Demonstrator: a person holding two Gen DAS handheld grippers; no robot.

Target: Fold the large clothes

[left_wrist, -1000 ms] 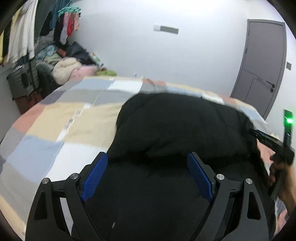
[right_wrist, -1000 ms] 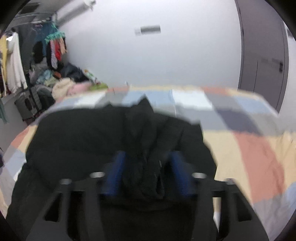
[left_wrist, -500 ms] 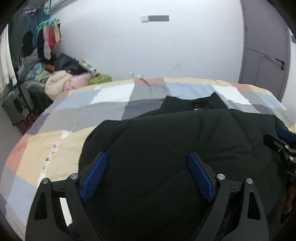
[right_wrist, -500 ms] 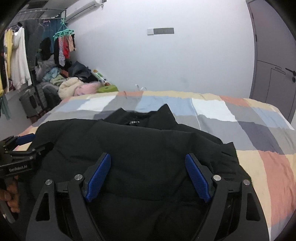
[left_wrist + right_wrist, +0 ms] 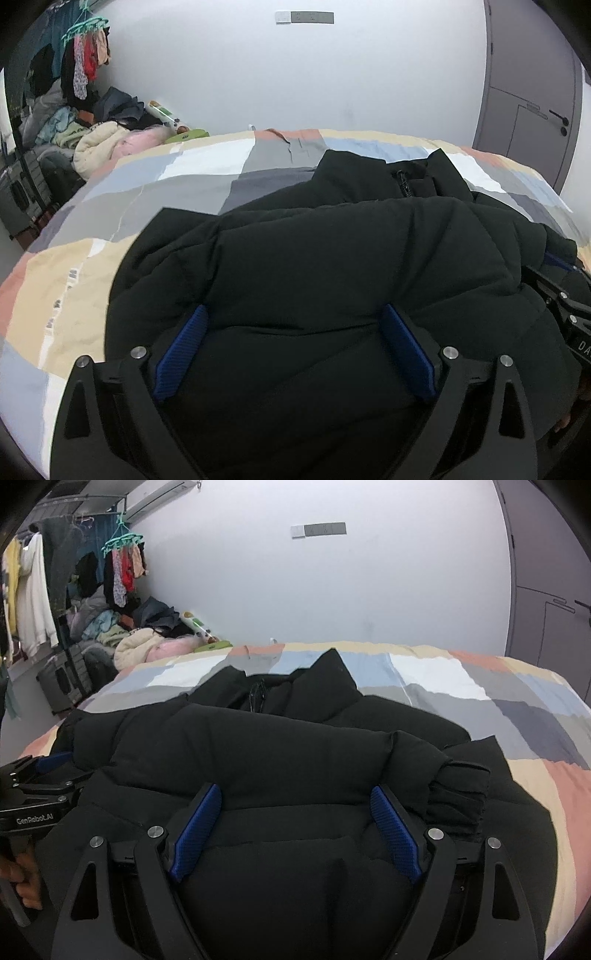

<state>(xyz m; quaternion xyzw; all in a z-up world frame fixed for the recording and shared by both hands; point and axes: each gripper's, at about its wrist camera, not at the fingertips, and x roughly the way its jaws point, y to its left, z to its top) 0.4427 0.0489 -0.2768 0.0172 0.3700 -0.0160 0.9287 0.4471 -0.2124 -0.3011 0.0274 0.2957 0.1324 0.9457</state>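
Item: black jacket (image 5: 332, 266) (image 5: 280, 753). Puffy, quilted in broad padded bands, matte fabric, soft rounded bulges. Lies on the bed, spread across its near half, folded over itself w/ one thick padded roll running crosswise. Collar (image 5: 325, 679) stands up in two pointed flaps at the far end; zip pull visible betw. them. Ribbed knit cuff (image 5: 460, 794) at the jacket's right edge, bunched and crumpled.

Bed (image 5: 110, 229) (image 5: 517, 709): patchwork cover in flat blocks of grey, pale blue, white, cream, salmon. Smooth, lightly creased.

Left gripper (image 5: 293, 343): black angular frame, two blue ribbed pads. Jaws spread wide, nothing pinched; pads sit low against the jacket's padding near its left part, pointing along the bed toward the far wall. Also seen at the left edge of the right wrist view (image 5: 40, 786), level, printed lettering on its side, held by a hand (image 5: 20, 880) wrapped round the grip below.

Right gripper (image 5: 295, 819): same build, blue textured pads. Jaws spread wide, nothing pinched; pads rest at the padded roll's near side, cuff just beside the right pad. Part of it shows at the right edge of the left wrist view (image 5: 557, 306), lying over the jacket's right part.

Backgr.: plain white wall w/ a grey switch plate (image 5: 319, 530); grey door (image 5: 532, 103) at right; heap of clothes (image 5: 122, 635) beside the bed's far left corner, more garments hanging on a rack (image 5: 33, 590) above.
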